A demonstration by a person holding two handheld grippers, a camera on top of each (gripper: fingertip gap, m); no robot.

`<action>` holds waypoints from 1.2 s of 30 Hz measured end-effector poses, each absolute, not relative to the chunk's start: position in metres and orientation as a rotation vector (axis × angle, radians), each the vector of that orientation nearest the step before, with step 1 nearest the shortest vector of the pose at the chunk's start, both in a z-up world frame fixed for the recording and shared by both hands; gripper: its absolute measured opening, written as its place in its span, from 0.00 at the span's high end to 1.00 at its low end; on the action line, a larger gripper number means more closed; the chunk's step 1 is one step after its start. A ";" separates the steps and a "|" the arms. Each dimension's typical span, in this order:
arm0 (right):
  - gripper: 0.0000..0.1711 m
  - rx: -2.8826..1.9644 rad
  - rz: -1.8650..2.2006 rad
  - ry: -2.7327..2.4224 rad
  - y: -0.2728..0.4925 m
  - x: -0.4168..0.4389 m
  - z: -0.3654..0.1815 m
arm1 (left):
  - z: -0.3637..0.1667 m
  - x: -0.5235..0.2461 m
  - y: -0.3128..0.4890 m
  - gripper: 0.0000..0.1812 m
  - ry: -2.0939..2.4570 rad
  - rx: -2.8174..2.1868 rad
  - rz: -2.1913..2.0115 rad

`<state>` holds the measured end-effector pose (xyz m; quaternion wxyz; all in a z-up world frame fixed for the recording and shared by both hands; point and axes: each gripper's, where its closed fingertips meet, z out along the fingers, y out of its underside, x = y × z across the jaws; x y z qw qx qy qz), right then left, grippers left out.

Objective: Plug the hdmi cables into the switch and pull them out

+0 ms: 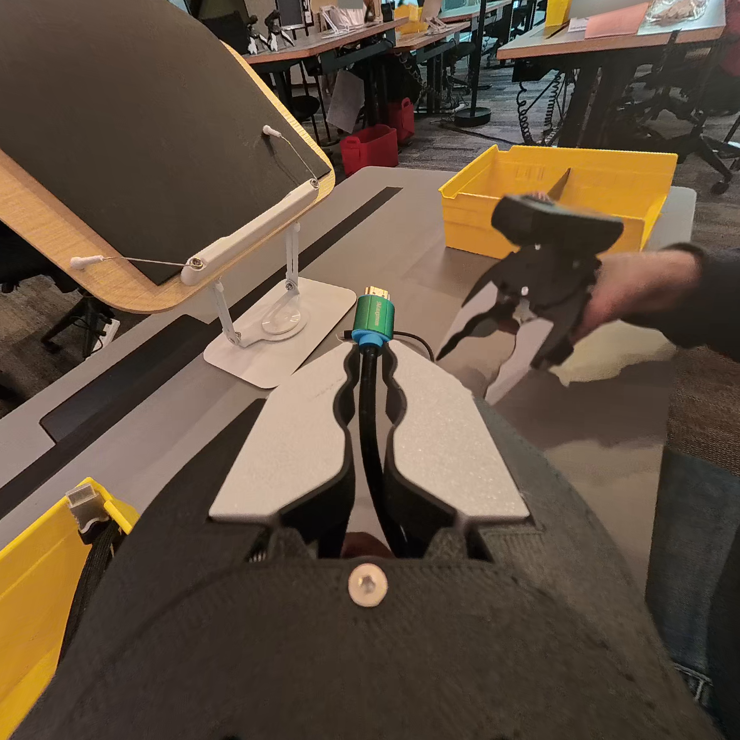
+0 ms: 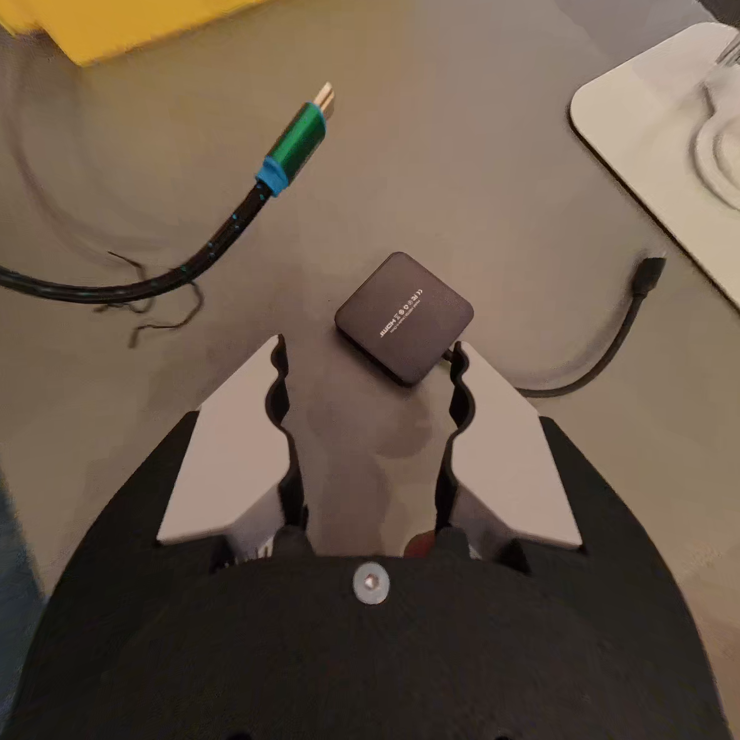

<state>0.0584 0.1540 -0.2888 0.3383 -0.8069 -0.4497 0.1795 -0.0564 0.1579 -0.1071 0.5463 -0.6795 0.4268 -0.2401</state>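
Note:
My left gripper (image 1: 370,352) is shut on a black HDMI cable (image 1: 370,420) just behind its blue collar. The green plug (image 1: 374,316) sticks out past the fingertips, gold end forward, above the grey table (image 1: 400,224). My right gripper (image 2: 370,348) is open and empty, its jaws wide apart just short of the switch (image 2: 404,316), a small dark square box lying flat on the table. A second green HDMI plug (image 2: 298,140) on a black cable lies to the switch's left. The right gripper also shows in the left wrist view (image 1: 466,376), blurred, held by a hand.
A thin black lead with a small plug (image 2: 650,272) curls from the switch to the right. A tilted board on a stand with a white base (image 1: 280,344) (image 2: 660,140) stands nearby. Yellow bins sit at the far right (image 1: 560,200) and near left (image 1: 32,580). Spacing between my two grippers at the tips: around 20 cm. To reach the white base (image 2: 660,140) in a straight line is about 25 cm for my right fingers, about 35 cm for my left. It turns up in the left wrist view (image 1: 280,350) as well.

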 end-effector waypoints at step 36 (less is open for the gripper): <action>0.63 -2.094 0.530 -1.163 0.186 0.129 -0.312 | -0.118 -0.050 0.154 0.95 1.041 -1.634 -0.586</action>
